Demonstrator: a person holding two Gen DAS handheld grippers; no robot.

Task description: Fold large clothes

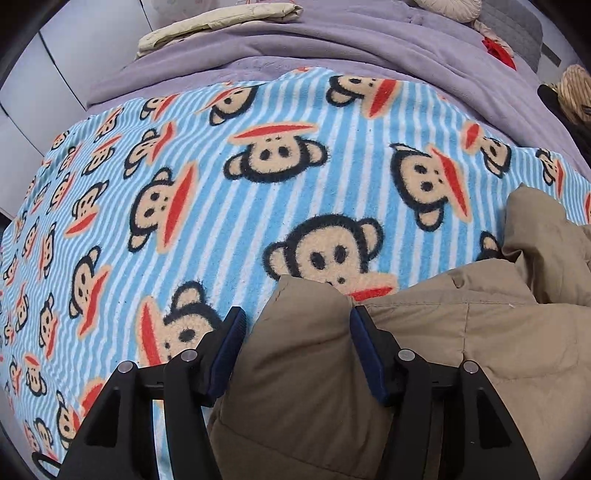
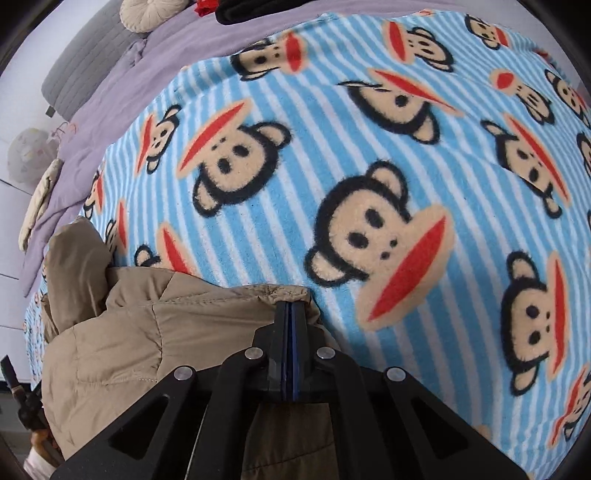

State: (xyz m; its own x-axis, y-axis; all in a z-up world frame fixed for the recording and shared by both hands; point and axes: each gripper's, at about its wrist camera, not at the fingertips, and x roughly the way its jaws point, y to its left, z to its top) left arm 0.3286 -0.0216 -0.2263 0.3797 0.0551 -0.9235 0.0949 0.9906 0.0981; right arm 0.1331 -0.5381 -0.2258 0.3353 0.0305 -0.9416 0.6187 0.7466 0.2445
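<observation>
The jacket (image 1: 424, 332) lies on the blanket (image 1: 221, 206), pillows (image 1: 207, 22) behind.

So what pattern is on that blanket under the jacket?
Blue and white stripes with cartoon monkey faces on the blanket; clearest from the right wrist.

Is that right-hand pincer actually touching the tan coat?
Touching. The right wrist view shows the right gripper shut on the tan coat, its edge pinched between the fingers.
</observation>
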